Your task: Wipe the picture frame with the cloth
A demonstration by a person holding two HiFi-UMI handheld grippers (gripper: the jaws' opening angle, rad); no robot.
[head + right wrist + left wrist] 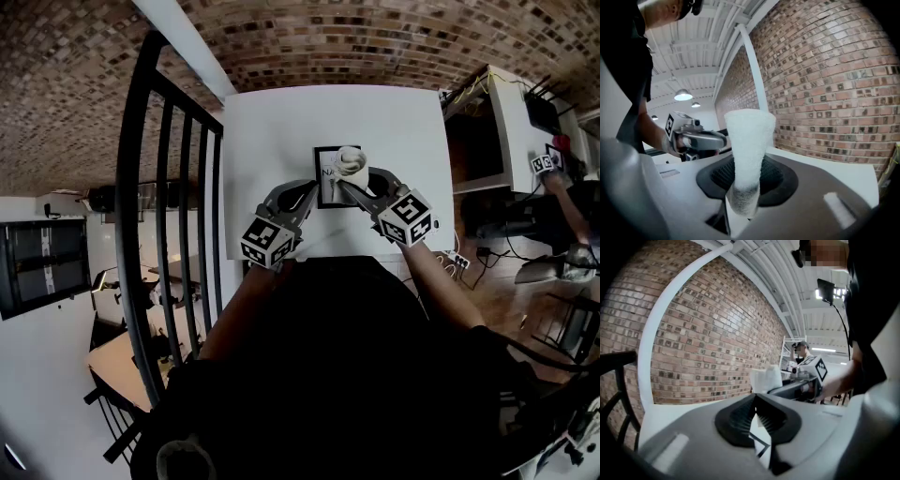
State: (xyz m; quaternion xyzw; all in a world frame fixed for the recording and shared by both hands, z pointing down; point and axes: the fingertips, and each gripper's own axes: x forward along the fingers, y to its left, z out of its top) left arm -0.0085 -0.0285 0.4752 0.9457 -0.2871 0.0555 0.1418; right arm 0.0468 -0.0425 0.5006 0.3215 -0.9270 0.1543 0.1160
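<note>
Can't read print on picture frame (326, 178) — top half covered by white terry cloth (352, 164). Lying on white table (281, 122), frame's left edge pinched in left gripper (312, 188) — right gripper (346, 187) clamped on cloth atop frame.

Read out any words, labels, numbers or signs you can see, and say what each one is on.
No text here can be quoted as read.
Picture frame, gripped by the left tool: dark lettering on the print, too small to read.
Left marker cube and right marker cube: black-and-white square code patterns, no letters or numbers.
Cloth in the right tool: plain white, no label showing.
</note>
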